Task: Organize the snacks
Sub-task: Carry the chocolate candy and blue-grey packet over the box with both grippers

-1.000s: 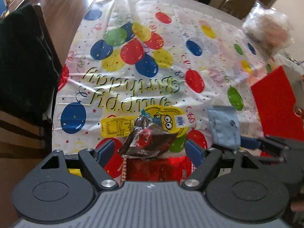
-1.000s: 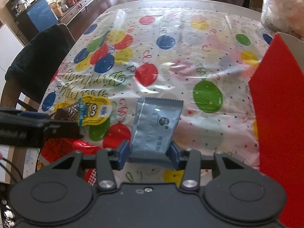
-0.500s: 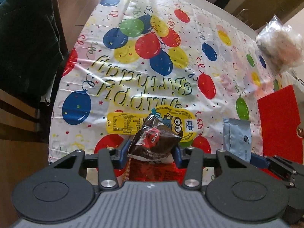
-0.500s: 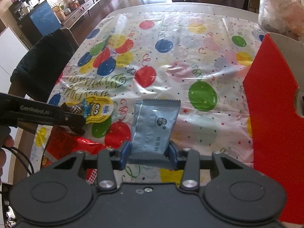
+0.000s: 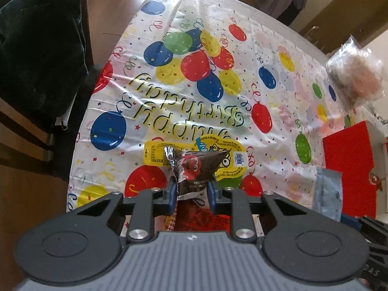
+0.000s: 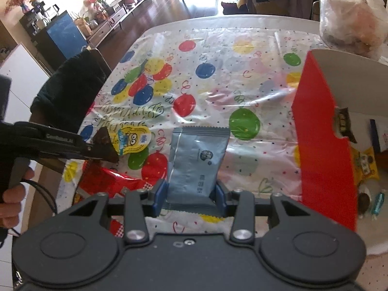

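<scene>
1. The left gripper has its jaws closing on a brown chocolate candy packet with a red character printed on it. The blue pads press the packet's lower end from both sides, and the packet stands up between them.
2. In the right wrist view, the same packet sits at the tip of the left gripper, clear of the tablecloth. A hand grips the tool's handle at the left edge.
3. Just behind the packet, a yellow jelly cup with a cartoon lid lies flat on the balloon-printed birthday tablecloth.
4. Below the left gripper lies a red foil snack bag, partly hidden by both tools.
5. The right gripper pinches the lower end of a pale blue snack sachet, which points away from the camera.
6. That sachet shows at the right of the left wrist view, beside a red cardboard box.
7. The red box stands to the right of the sachet, open at the top, with several wrapped snacks inside.
8. A clear plastic bag of food rests at the table's far right corner.
9. A chair draped in dark cloth stands at the table's left side.
</scene>
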Demonstrator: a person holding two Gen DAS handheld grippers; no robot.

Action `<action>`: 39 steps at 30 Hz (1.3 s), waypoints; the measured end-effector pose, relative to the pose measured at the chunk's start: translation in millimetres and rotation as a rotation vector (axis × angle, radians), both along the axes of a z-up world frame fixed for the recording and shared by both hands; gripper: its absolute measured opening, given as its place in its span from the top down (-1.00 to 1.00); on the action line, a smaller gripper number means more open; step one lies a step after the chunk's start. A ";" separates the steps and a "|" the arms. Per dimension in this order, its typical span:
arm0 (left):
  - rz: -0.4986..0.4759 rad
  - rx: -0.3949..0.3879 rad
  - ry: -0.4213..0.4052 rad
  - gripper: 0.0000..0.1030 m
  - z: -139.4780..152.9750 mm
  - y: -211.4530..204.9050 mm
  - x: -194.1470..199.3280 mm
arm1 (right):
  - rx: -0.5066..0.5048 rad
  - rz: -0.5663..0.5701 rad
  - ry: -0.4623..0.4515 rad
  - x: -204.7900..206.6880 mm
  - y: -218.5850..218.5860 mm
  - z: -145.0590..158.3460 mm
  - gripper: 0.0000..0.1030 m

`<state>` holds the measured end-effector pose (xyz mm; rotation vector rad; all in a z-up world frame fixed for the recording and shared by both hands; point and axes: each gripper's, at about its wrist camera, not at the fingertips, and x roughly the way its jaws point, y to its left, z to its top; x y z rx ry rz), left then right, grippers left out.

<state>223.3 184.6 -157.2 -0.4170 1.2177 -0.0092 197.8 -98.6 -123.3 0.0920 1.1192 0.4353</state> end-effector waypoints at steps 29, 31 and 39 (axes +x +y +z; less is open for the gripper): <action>-0.093 0.007 -0.254 0.58 124.4 -139.1 -39.5 | 0.071 -0.052 -0.126 -12.7 -147.7 62.4 0.22; -0.116 0.008 -0.260 0.57 127.2 -160.3 -37.4 | 0.062 -0.063 -0.134 -10.2 -163.4 61.3 0.22; -0.202 0.019 -0.263 0.57 125.6 -242.0 -26.4 | 0.031 -0.110 -0.142 -1.2 -222.9 52.2 0.22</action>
